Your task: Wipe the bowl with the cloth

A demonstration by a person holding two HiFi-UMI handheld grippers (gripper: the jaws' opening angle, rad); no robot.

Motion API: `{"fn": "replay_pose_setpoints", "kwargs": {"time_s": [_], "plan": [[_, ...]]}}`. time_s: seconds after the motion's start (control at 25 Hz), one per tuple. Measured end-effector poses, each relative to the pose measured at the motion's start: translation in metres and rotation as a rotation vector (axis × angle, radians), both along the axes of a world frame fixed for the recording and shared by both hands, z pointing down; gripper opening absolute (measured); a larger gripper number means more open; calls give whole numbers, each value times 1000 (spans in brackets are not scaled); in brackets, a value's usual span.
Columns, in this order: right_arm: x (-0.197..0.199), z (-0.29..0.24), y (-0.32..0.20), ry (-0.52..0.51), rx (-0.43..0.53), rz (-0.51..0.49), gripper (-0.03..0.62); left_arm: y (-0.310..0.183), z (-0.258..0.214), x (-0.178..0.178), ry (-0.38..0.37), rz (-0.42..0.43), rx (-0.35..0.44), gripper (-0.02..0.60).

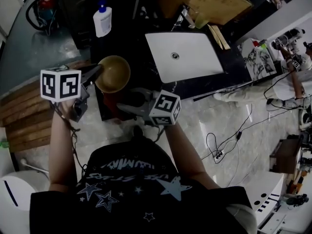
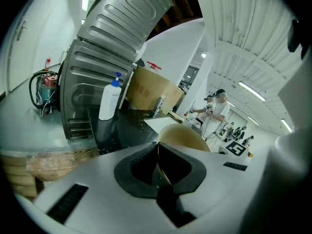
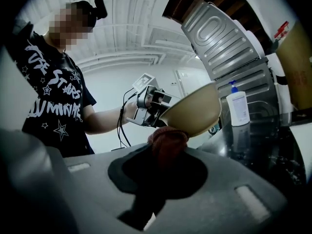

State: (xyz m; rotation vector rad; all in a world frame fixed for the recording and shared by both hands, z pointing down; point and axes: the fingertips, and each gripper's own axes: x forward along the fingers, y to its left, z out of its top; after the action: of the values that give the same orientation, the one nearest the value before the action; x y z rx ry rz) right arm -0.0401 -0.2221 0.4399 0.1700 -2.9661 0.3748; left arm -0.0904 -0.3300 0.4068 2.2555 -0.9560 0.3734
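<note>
A tan bowl (image 1: 113, 73) is held up in the air over the front edge of the dark counter (image 1: 146, 77). My left gripper (image 1: 96, 72) is shut on its rim, and in the left gripper view the thin rim runs between the closed jaws (image 2: 158, 165) with the bowl (image 2: 184, 135) beyond. My right gripper (image 1: 125, 104) is shut on a bunched dark red cloth (image 1: 110, 100) just below the bowl. In the right gripper view the cloth (image 3: 167, 141) presses up against the bowl's outer underside (image 3: 194, 112). The inside of the bowl is hidden there.
A white pump bottle (image 1: 102, 19) stands at the back of the counter beside a ribbed metal appliance (image 2: 100, 77). A flat white slab (image 1: 184, 55) lies to the right, a cardboard box (image 1: 219, 1) behind it. Wooden slats (image 1: 24, 116) lie left; cables (image 1: 229, 140) trail on the floor.
</note>
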Motion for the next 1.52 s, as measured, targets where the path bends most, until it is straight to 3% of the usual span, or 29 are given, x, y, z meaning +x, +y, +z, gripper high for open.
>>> {"fn": "replay_pose_setpoints", "kwargs": {"time_s": [0.4, 0.68, 1.16, 1.36, 1.52], "plan": [[33, -3, -5, 22, -8, 57, 67, 11, 15, -11, -1, -41, -30, 20], [64, -8, -31, -33, -35, 182, 67, 19, 27, -7, -22, -50, -51, 20], [95, -6, -86, -15, -46, 354, 67, 20, 50, 20, -17, -62, -109, 20], [129, -8, -113, -19, -47, 469, 67, 10, 63, 29, -44, -92, -157, 20], [154, -9, -129, -26, -52, 506, 67, 2, 77, 41, -55, -103, -194, 20]]}}
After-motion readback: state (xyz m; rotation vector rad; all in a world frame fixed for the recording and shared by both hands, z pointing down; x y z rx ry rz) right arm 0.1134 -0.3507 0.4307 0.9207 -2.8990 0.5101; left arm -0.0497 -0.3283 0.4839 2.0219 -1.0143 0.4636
